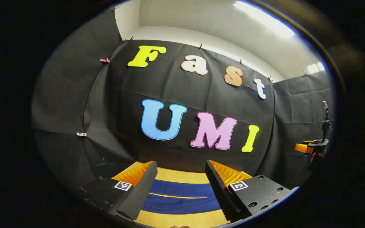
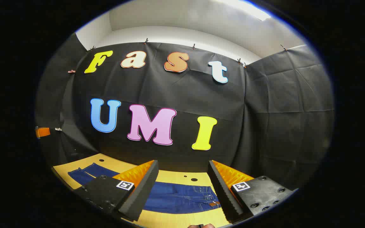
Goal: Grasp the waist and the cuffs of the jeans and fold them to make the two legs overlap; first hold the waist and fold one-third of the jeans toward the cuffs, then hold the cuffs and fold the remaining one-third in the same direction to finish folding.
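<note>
Jeans (image 2: 179, 198): flat on wooden surface (image 2: 176, 218). Left tool (image 1: 181, 193), right tool (image 2: 182, 193): both spread, above jeans, gripping nothing.

left gripper (image 1: 181, 177): black screwed body | square black-and-white markers | right gripper (image 2: 182, 177): same build, ribbed finger faces

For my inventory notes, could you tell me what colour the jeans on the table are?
The jeans are dark blue denim, shown best in the right gripper view, lying flat on the light wooden table.
</note>
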A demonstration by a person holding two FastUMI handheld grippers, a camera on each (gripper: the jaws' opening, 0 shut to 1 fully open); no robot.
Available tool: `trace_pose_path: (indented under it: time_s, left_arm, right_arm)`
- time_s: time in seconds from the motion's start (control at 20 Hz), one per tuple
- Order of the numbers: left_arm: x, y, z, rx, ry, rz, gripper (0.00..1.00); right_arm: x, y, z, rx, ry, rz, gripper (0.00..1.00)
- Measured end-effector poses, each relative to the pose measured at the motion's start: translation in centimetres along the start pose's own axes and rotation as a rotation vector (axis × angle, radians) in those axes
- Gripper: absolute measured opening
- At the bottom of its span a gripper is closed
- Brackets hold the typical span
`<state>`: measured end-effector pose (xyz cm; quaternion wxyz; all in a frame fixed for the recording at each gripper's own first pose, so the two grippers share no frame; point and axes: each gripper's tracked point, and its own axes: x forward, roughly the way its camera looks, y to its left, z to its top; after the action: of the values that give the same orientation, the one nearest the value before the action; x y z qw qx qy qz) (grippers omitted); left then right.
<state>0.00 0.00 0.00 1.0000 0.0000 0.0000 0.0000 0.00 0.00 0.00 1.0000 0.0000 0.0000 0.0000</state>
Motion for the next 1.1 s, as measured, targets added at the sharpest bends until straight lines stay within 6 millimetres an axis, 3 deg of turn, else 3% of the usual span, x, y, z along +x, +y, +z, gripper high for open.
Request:
trace_pose_path:
  time_s: [0.4,0.75,0.95,1.1]
  left_arm:
    - [0.0,-0.3,0.4,0.016,-0.01,-0.016,0.96]
    - [-0.2,0.9,1.0,0.058,-0.02,0.011,0.96]
    - [0.0,1.3,0.7,0.075,-0.011,0.014,0.96]
    - [-0.1,1.9,-0.5,0.071,0.006,0.02,0.96]
  right_arm:
    - [0.1,0.4,0.6,-0.015,-0.016,0.003,0.95]
    - [0.1,1.6,1.1,-0.034,-0.03,0.017,0.95]
    - [0.2,1.8,1.1,-0.026,-0.026,0.012,0.95]
    - [0.4,2.4,0.0,-0.05,0.002,0.03,0.95]
